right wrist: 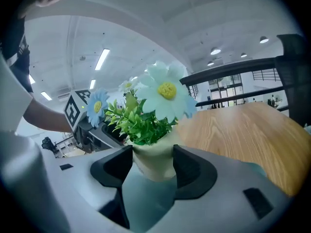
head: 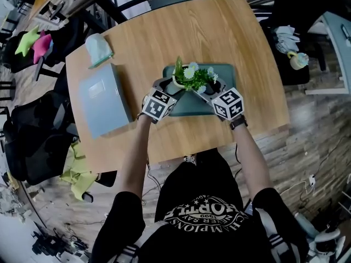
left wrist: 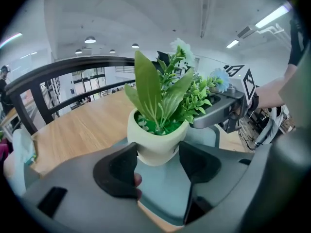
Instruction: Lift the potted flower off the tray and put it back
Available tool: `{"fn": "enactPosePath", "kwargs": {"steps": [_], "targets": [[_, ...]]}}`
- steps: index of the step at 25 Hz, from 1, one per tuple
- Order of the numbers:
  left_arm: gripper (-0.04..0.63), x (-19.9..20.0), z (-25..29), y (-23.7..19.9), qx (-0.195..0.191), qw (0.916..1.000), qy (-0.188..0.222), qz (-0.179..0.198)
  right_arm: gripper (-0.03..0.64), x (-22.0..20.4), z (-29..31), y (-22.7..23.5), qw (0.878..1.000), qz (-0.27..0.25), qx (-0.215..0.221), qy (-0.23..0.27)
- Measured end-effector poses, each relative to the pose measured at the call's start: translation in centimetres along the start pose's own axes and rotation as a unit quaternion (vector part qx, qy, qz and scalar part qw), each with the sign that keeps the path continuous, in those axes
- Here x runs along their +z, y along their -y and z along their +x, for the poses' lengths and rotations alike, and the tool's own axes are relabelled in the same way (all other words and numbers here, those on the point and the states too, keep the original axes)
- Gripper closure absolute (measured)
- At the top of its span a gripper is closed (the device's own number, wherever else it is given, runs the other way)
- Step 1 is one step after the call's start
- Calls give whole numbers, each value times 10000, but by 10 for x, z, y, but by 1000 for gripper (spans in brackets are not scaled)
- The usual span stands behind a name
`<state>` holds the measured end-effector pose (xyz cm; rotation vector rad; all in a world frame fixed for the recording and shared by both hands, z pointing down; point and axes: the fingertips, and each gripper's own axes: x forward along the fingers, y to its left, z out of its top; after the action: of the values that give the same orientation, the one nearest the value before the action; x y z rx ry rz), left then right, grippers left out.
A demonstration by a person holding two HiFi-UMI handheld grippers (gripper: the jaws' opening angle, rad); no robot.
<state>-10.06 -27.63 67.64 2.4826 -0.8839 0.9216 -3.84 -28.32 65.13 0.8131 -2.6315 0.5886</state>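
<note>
One potted flower (head: 192,77), upright, stems skyward

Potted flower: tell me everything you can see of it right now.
The potted flower is a small cream pot, glossy like ceramic or plastic, holding artificial-looking green leaves, green pebble filling and pale blue daisies with yellow centres. It stands upright over the teal tray. The left gripper and right gripper clamp its sides from opposite directions. Whether its base is clear of the tray can't be told.
</note>
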Motion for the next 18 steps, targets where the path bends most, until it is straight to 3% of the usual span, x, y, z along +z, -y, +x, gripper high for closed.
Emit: {"fn": "enactPosePath", "kwargs": {"steps": [18], "targets": [[307,51,-82,67,175,9993,304,144,341,56,-83,-65,9993,-333,-176,-32]]}}
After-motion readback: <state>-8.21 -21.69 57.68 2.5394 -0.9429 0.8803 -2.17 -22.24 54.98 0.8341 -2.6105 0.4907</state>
